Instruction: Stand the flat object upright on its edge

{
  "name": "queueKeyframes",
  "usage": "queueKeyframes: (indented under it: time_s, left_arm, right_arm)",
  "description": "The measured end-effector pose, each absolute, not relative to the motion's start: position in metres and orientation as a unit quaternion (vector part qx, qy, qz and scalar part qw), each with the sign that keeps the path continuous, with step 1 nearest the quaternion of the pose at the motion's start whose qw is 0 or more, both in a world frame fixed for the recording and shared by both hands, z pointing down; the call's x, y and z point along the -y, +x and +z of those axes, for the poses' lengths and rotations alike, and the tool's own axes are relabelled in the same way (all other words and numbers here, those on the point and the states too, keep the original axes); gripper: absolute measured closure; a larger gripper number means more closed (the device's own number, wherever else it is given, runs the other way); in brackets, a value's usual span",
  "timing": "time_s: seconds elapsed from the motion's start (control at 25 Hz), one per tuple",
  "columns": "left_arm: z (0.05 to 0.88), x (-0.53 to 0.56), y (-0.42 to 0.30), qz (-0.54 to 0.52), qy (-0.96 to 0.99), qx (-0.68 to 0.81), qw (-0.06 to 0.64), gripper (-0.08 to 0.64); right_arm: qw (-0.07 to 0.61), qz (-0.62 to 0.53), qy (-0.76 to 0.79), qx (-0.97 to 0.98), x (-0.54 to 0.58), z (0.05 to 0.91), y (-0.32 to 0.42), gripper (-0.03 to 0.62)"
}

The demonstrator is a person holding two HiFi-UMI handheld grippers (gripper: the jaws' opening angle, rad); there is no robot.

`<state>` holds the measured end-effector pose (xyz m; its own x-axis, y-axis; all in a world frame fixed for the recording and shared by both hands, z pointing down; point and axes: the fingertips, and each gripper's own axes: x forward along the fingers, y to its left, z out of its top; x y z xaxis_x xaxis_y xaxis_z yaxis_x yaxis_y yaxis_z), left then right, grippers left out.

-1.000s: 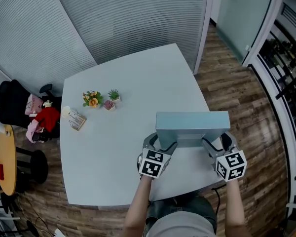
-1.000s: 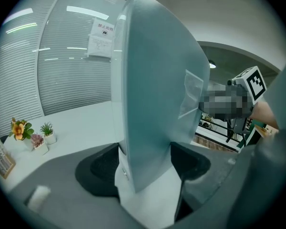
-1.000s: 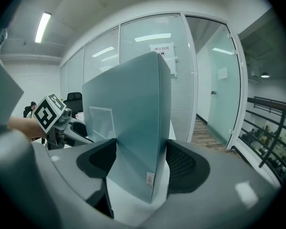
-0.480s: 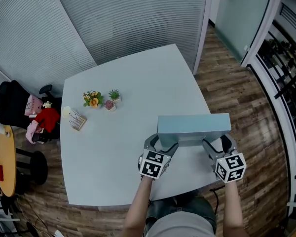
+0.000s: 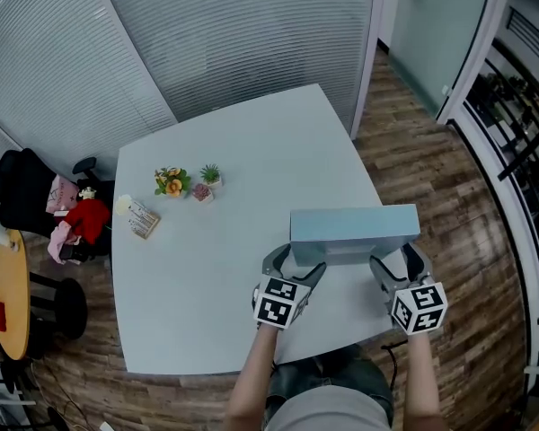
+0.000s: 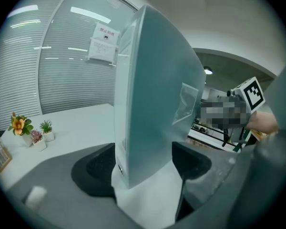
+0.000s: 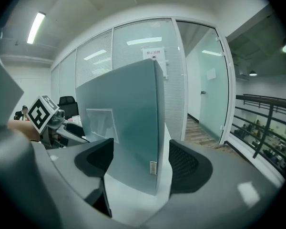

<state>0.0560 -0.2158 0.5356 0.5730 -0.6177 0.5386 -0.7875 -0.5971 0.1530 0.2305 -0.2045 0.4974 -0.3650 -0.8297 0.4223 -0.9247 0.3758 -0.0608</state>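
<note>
A flat pale blue-green box stands upright on its long edge near the front right of the white table. My left gripper straddles its left end, and in the left gripper view both pads lie against the faces of the box, so the left gripper is shut on it. My right gripper straddles the right end. Its jaws have just been opening. The box still stands between them, with a thin gap beside the right pad. The right gripper is open.
Small flower pots and a little card stand sit at the table's far left. A black chair with a red doll and a round wooden table stand on the left. Glass walls rise behind, and the table's front edge is just below the grippers.
The box stays upright in almost the same spot. Both grippers have hardly moved. The right gripper's fingers look slightly wider apart.
</note>
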Motion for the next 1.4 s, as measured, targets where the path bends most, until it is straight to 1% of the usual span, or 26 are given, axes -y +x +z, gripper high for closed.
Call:
queueKeyframes:
  time_s: [0.2,0.24,0.28,0.4,0.48,0.56,0.6,0.68,0.72,0.84,1.0,1.28,1.4]
  left_arm:
    - [0.519,0.207,0.046,0.196,0.869,0.419,0.179,0.195]
    - [0.514,0.206,0.044,0.189,0.869,0.423,0.175,0.195]
    - [0.508,0.205,0.042,0.181,0.869,0.427,0.171,0.195]
    - [0.488,0.198,0.037,0.157,0.874,0.430,0.163,0.196]
    - [0.474,0.196,0.030,0.140,0.875,0.436,0.157,0.200]
    - [0.458,0.196,0.020,0.122,0.873,0.450,0.146,0.222]
    - [0.449,0.196,0.015,0.111,0.871,0.458,0.140,0.255]
    - [0.433,0.198,0.005,0.089,0.866,0.475,0.130,0.356]
    - [0.426,0.199,0.001,0.080,0.863,0.482,0.125,0.392]
    - [0.408,0.204,-0.011,0.061,0.853,0.506,0.111,0.454]
    - [0.389,0.210,-0.024,0.045,0.840,0.533,0.089,0.519]
    - [0.377,0.215,-0.029,0.037,0.836,0.542,0.079,0.558]
    - [0.375,0.216,-0.029,0.036,0.834,0.546,0.074,0.558]
  right_arm:
    - [0.152,0.124,0.560,0.805,0.197,0.482,0.236,0.206]
    - [0.147,0.118,0.566,0.803,0.196,0.477,0.237,0.226]
    - [0.141,0.112,0.573,0.800,0.195,0.472,0.239,0.263]
    - [0.125,0.093,0.592,0.791,0.192,0.455,0.245,0.322]
    - [0.121,0.081,0.601,0.786,0.191,0.446,0.246,0.347]
    - [0.117,0.068,0.609,0.781,0.191,0.436,0.247,0.370]
    - [0.114,0.061,0.614,0.778,0.190,0.431,0.249,0.381]
    - [0.105,0.050,0.625,0.772,0.189,0.421,0.253,0.390]
    - [0.099,0.046,0.630,0.769,0.189,0.416,0.255,0.405]
    - [0.085,0.036,0.640,0.763,0.188,0.404,0.257,0.447]
    - [0.087,0.020,0.648,0.757,0.190,0.395,0.257,0.474]
    - [0.073,0.012,0.658,0.749,0.190,0.384,0.260,0.503]
    - [0.070,0.013,0.661,0.747,0.191,0.383,0.262,0.514]
